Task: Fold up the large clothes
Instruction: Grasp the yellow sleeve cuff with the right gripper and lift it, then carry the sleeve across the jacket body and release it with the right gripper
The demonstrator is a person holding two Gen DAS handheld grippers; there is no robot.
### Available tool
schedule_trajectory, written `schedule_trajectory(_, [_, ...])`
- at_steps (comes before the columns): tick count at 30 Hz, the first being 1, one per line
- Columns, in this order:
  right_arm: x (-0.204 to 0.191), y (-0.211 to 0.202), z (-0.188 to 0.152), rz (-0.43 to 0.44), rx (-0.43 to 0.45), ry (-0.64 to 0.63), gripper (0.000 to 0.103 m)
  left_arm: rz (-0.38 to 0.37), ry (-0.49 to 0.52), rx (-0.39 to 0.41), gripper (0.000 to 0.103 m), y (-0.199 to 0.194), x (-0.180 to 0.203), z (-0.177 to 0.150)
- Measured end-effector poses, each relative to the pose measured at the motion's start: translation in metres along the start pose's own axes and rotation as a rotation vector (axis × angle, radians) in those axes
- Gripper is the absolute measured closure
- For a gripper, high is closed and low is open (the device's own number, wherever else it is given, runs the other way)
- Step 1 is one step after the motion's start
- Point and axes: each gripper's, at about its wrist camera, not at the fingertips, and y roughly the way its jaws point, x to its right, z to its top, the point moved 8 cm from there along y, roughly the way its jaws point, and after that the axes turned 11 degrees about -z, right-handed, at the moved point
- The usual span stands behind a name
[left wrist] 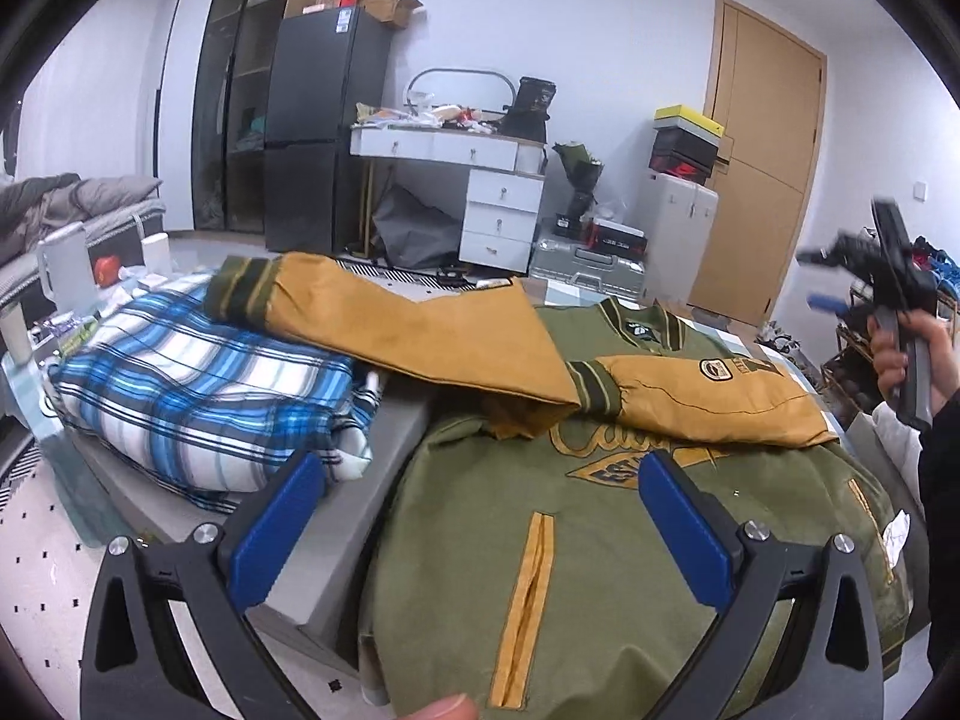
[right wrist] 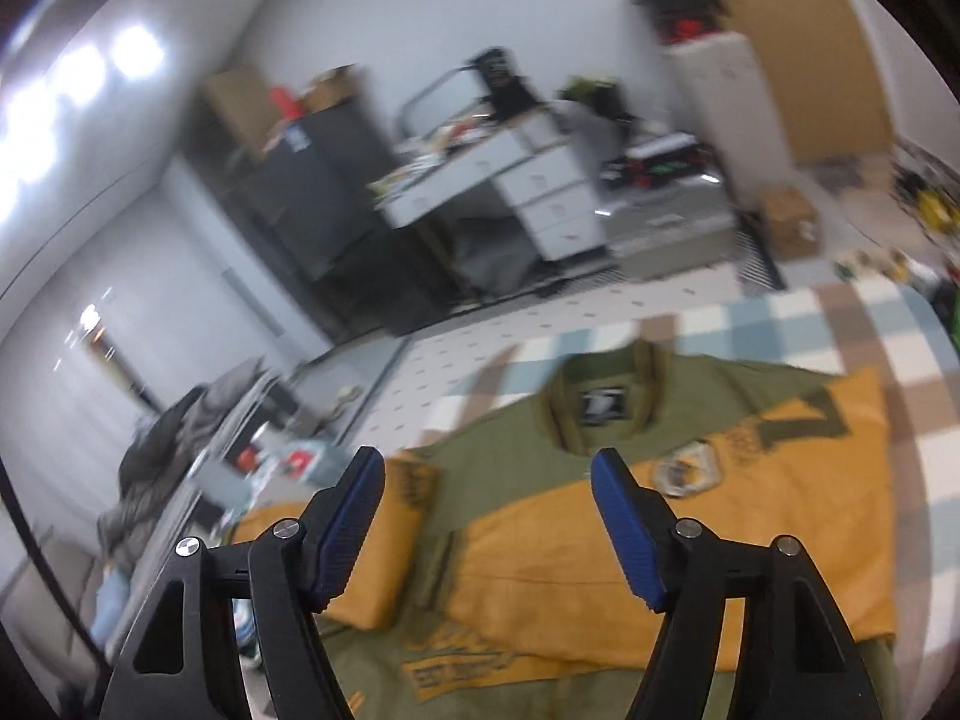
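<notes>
The green and mustard jacket point(left wrist: 600, 516) lies on the bench ahead at twelve o'clock, both sleeves crossed over its chest. My left gripper point(left wrist: 480, 516) and right gripper point(right wrist: 487, 516) gape wide, empty. The body still needs folding.

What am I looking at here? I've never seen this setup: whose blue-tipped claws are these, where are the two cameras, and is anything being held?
No robot: a person holds a two-finger gripper in each hand, each carrying a fisheye camera looking along its fingers. One picture looks past the left gripper, the other, blurred, past the right gripper. Both stand open, holding nothing. Below lies a green jacket with its mustard sleeves laid across the chest. Beside it sits a folded blue plaid shirt.
</notes>
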Motion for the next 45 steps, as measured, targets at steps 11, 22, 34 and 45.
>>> schedule_trajectory(11, [0.189,0.053,-0.005,-0.404,-0.177,0.105,0.031,-0.031,0.036,-0.053,0.001,0.023,0.012,-0.012])
schedule_trajectory(22, [0.182,0.114,0.0,-0.386,-0.13,-0.008,0.094,0.031,0.039,-0.095,0.001,0.035,0.004,-0.015])
schedule_trajectory(34, [0.271,0.043,0.025,-0.784,0.175,0.165,0.099,0.041,0.078,-0.094,0.001,0.029,0.011,-0.014])
schedule_trajectory(45, [0.181,-0.005,0.033,-0.512,0.207,0.093,0.046,-0.003,0.069,-0.072,0.001,0.022,0.016,-0.011])
